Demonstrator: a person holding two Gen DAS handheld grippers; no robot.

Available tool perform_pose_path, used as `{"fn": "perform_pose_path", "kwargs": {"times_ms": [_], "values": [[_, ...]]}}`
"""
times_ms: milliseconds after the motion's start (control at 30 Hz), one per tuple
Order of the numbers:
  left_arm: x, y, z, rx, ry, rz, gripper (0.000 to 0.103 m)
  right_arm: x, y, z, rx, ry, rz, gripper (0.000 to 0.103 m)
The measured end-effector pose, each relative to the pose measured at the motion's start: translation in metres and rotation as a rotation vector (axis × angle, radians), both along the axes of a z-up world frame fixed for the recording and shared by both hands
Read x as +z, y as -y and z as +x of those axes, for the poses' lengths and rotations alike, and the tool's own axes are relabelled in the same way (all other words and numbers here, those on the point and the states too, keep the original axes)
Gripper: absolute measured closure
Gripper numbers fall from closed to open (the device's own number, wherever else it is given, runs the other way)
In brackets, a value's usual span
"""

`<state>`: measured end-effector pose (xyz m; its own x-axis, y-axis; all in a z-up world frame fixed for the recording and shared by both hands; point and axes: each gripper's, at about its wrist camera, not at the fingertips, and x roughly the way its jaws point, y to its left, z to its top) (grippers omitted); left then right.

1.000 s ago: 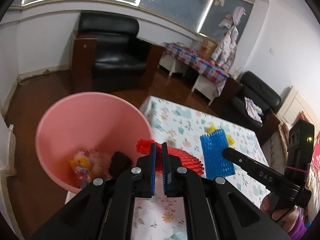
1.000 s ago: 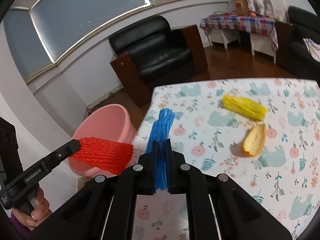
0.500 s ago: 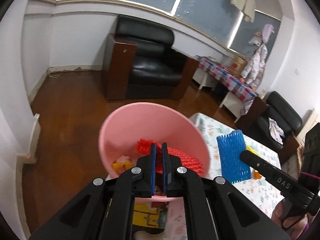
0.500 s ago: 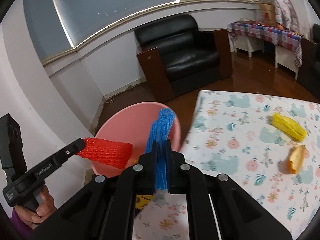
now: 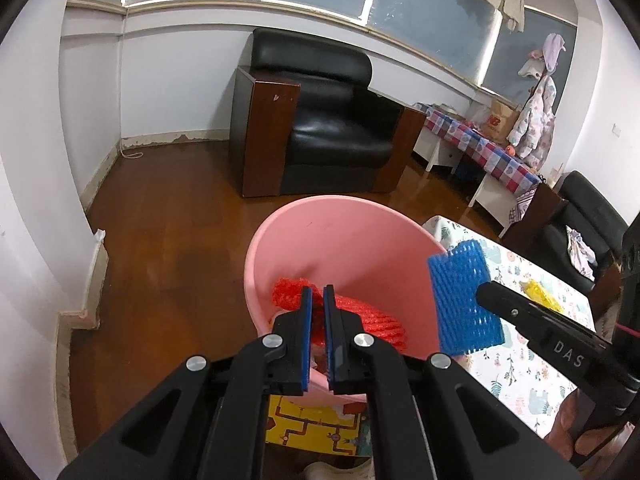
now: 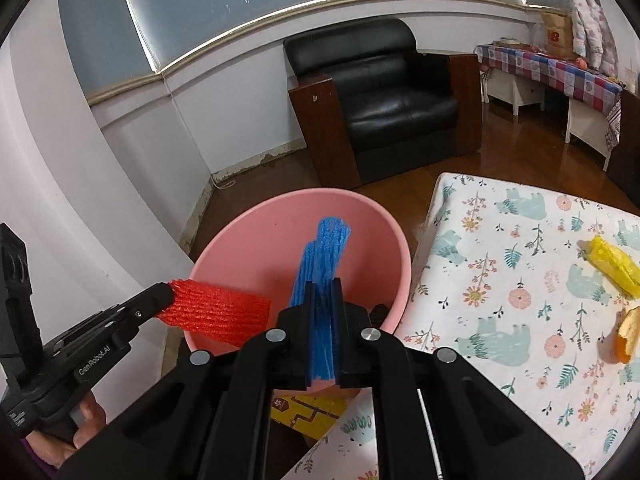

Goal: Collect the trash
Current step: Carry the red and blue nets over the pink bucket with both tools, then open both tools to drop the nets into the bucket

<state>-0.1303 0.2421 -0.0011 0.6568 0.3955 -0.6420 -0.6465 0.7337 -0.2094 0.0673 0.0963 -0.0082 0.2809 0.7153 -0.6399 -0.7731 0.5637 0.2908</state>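
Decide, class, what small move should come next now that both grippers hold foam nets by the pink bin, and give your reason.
Probably open both grippers. The left gripper pinches the red foam net and the right gripper pinches the blue foam net; both nets appear to hang over the pink bin, so releasing should drop them in.

The left tool points forward and down, its two blue-lined fingers drawn close together with only a narrow gap, pinching red netting. The right tool is level with it on the right side, fingers clamped tight on blue netting that stands up between them. A bare hand grips the left tool's handle; another hand grips the right one's.
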Motion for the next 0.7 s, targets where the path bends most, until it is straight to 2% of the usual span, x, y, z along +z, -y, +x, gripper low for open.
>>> {"fn": "perform_pose_path", "kwargs": {"times_ms": [700], "values": [[-0.013, -0.007, 0.006, 0.005, -0.014, -0.017, 0.098, -0.013, -0.017, -0.006, 0.01, -0.007, -0.028, 0.096]]}}
